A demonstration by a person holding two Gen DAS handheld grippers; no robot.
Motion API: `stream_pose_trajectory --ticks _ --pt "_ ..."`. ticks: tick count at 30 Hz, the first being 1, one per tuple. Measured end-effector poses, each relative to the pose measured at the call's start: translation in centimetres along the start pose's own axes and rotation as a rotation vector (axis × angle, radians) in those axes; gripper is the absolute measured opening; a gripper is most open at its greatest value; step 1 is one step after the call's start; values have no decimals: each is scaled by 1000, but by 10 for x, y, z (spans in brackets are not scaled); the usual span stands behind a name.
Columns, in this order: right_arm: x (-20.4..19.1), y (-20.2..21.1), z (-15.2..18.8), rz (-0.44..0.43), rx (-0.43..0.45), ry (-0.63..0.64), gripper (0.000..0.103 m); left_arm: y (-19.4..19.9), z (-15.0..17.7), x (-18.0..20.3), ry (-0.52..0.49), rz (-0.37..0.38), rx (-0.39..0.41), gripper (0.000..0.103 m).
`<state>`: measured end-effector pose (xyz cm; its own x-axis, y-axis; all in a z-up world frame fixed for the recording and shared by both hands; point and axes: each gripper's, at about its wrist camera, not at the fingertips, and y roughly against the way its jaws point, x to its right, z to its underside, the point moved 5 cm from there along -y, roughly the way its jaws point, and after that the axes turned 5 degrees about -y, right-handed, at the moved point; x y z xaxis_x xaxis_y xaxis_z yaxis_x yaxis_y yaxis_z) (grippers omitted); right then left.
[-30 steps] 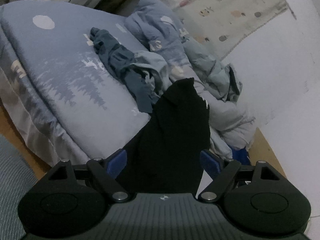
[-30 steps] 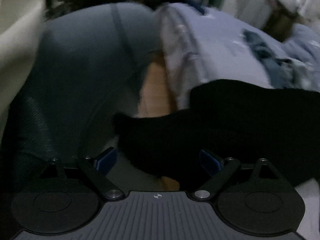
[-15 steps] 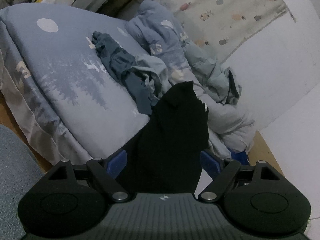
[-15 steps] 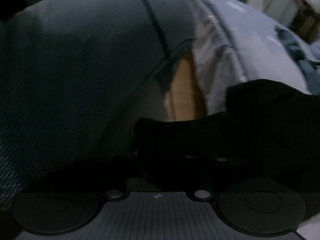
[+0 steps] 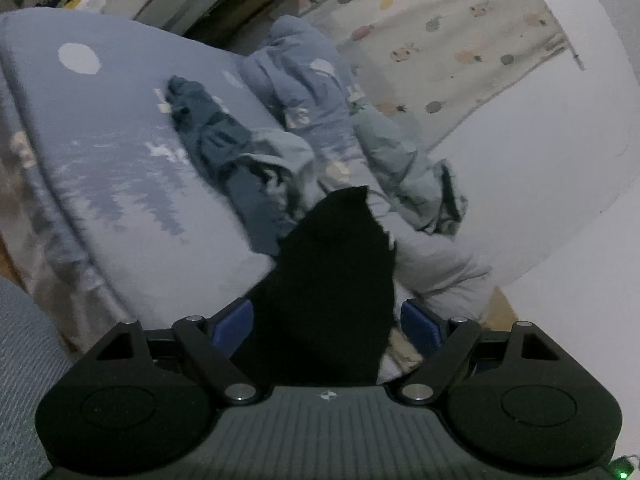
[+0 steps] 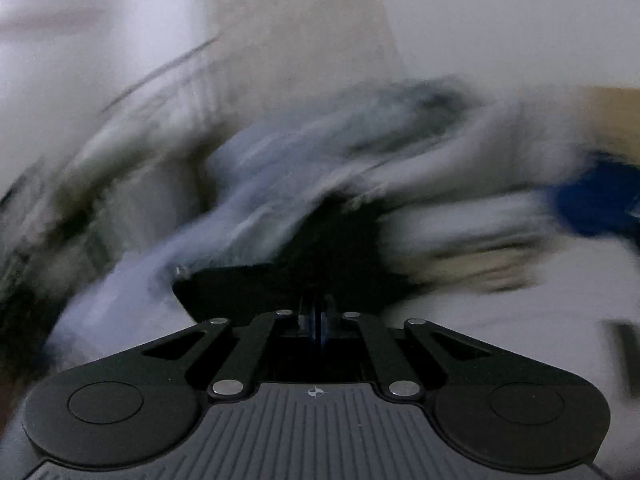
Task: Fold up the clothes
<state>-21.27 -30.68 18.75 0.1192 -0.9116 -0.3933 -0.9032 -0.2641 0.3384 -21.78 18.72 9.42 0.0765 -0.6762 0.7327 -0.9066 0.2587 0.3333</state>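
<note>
A black garment (image 5: 332, 280) rises between the wide-spread blue pads (image 5: 234, 320) of my left gripper (image 5: 326, 316). The pads stand apart from the cloth, at least on the right side. Beyond it, a dark blue garment (image 5: 216, 140) lies crumpled on the bed sheet (image 5: 100, 152). In the right wrist view, which is smeared by motion, my right gripper (image 6: 316, 316) has its pads together, with the black garment (image 6: 336, 240) bunched at and ahead of the tips.
A rumpled blue duvet (image 5: 304, 92) and pale grey clothes (image 5: 404, 172) lie along the bed's far side by a white wall (image 5: 540, 168). A patterned cloth (image 5: 452, 32) hangs behind. A blue patch (image 6: 592, 204) shows at the right.
The right gripper's jaws went from wide open to closed on the black cloth, then it swung and rolled fast, turning from the bed's edge toward the bedding. The left gripper rose slightly.
</note>
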Motion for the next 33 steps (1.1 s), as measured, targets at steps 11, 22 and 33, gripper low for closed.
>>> stream_pose_trajectory --ticks 11,22,33 --pt "256 37 57 665 26 -699 3 -63 34 37 -12 103 -152 86" --pt "256 -9 81 740 -210 -533 43 -106 44 35 -12 81 -227 86" --pt "127 -56 11 645 -206 9 63 -137 26 23 15 41 -216 86"
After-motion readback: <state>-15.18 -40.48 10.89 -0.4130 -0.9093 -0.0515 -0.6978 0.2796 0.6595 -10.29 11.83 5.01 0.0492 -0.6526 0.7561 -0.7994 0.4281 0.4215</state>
